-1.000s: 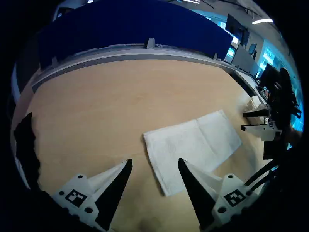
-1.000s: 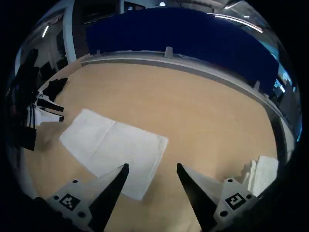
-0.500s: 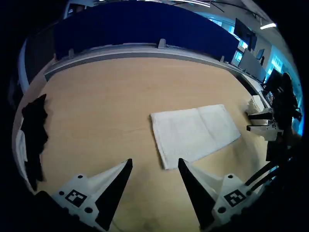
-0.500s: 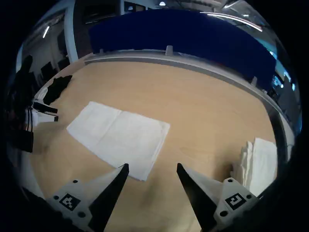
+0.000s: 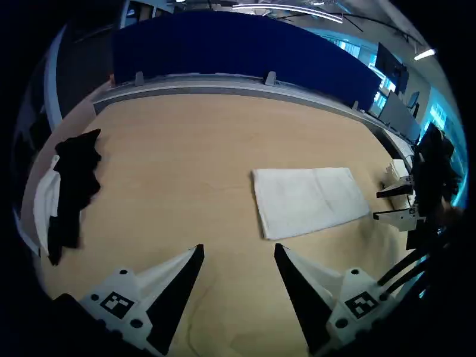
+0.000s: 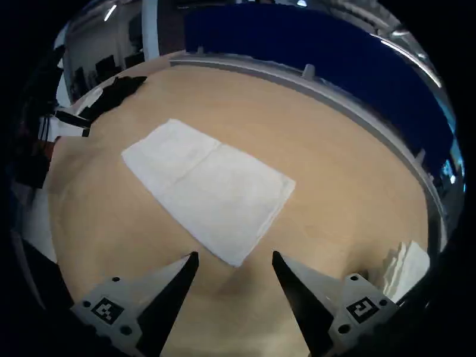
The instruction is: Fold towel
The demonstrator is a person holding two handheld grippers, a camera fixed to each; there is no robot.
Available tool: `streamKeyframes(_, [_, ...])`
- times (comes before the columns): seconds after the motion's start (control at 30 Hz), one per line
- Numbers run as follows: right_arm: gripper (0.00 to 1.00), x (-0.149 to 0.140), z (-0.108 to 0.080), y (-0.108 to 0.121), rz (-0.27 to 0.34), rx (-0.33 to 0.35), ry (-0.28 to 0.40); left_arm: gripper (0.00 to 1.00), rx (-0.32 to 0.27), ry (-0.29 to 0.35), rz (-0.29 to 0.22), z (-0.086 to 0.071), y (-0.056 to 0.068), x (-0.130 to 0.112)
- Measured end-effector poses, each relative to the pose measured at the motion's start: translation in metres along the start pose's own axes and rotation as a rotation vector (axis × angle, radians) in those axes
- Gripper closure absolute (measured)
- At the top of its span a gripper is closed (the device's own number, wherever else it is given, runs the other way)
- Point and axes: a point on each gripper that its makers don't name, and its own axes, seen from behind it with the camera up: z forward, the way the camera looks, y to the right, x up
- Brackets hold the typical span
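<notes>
Left gripper (image 5: 238,246): fingers spread wide, nothing between them, above bare table (image 5: 178,154). Right gripper (image 6: 235,254): same, spread and empty.

Towel (image 5: 309,201) lies flat on the table, white, roughly rectangular. It sits between the two grippers and touches neither. In the left gripper view it is ahead and to the right, its near corner just beyond the right-hand fingertip. In the right gripper view it runs diagonally from upper left to lower centre, and its near corner points into the gap between the fingers, just ahead of the tips.

A line crosses the towel about midway. Probably a fold crease, but the pictures are too soft to tell how many layers there are.

In the left gripper view the right gripper is at the far right edge, just past the towel's short end, with its fingers apart and a dark sleeve behind it.

Black cloth (image 5: 74,178) is at the table's left edge, well apart from the towel, with something white under it. Stack (image 6: 410,268) of white folded cloth is at the lower right of the right gripper view. Blue partition (image 5: 238,44) runs along the far side of the table.
</notes>
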Motion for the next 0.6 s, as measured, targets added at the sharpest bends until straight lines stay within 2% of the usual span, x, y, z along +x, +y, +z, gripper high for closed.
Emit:
streamKeyframes(0.1, [0.05, 0.0, 0.005, -0.002, -0.029, 0.012, -0.016, 0.13, 0.011, 0.004, -0.008, -0.008, -0.003, -0.004])
streamKeyframes(0.27, [0.1, 0.0, 0.013, -0.003, -0.043, 0.022, -0.028, 0.13, 0.022, 0.009, -0.016, -0.02, -0.006, -0.009])
streamKeyframes(0.47, [0.3, -0.001, 0.019, -0.001, -0.05, 0.022, -0.041, 0.13, 0.032, 0.012, -0.025, -0.033, -0.008, -0.013])
streamKeyframes(0.6, [0.38, -0.006, 0.023, 0.001, -0.054, 0.022, -0.058, 0.13, 0.033, 0.014, -0.038, -0.039, -0.009, -0.016])
